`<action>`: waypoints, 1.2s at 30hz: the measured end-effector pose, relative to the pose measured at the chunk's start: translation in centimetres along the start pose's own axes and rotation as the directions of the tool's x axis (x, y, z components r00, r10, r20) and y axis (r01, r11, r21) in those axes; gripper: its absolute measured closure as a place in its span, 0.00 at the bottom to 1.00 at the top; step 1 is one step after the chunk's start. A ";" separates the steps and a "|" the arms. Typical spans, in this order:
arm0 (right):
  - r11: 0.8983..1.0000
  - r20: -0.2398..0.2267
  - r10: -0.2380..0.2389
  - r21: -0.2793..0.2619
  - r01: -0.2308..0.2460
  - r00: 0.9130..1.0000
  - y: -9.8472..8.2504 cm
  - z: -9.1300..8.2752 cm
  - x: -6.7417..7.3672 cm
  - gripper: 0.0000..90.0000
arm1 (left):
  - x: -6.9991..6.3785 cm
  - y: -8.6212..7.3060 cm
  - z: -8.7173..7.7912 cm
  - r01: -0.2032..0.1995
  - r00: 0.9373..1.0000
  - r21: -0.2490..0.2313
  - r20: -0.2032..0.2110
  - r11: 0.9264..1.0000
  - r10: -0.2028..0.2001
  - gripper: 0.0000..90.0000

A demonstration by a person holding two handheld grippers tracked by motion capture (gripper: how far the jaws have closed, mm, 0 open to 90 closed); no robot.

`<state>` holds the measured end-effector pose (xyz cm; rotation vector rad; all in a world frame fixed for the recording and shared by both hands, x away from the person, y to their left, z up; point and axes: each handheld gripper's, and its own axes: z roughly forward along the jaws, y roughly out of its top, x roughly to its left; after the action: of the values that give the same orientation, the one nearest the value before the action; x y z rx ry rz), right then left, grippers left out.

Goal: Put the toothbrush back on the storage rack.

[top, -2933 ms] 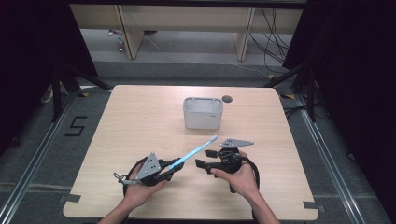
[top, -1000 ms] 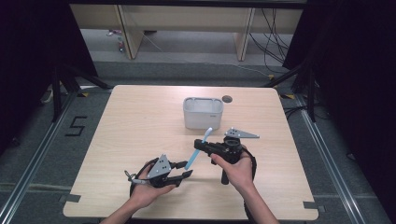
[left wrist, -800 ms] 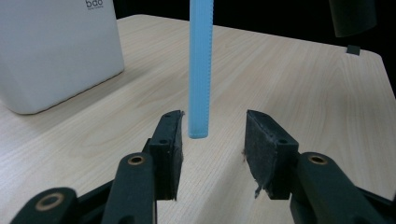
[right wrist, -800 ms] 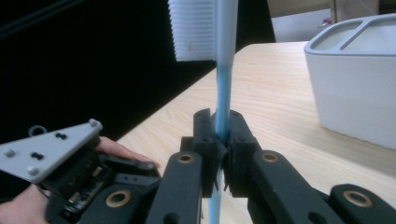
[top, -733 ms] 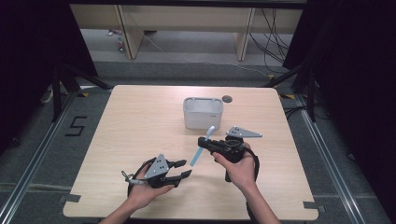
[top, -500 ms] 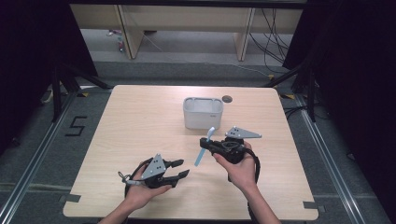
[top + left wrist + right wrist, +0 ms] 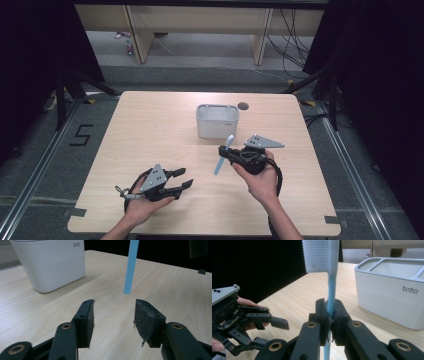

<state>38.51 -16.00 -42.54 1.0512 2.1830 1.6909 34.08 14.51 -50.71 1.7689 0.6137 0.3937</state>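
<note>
A light wooden desk [image 7: 150, 125] stands on a grey floor [image 7: 40, 160] marked with a black numeral five [image 7: 82, 135] at nine o'clock. Black curtains [image 7: 380, 75] hang on both sides. At twelve o'clock, pale wooden shelving [image 7: 200, 20] and loose cables [image 7: 292, 40].

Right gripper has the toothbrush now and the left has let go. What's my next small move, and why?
Probably carry the right gripper toward the white holder and bring the toothbrush over its open top. The brush is clamped mid-handle, bristles up, tail hanging clear of the table. The left gripper, whose jaws have just been opening, holds nothing.
</note>
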 end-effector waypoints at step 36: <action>0.997 0.127 -0.069 -0.027 0.073 0.989 1.4 -1.4 -0.7 0.95 | 3.6 -2.3 -2.7 0.073 0.974 -0.112 -0.206 0.991 -0.095 0.44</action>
<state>38.83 -17.41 -41.01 1.0292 2.0830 1.5788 35.05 19.20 -52.31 1.6083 0.8016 0.5500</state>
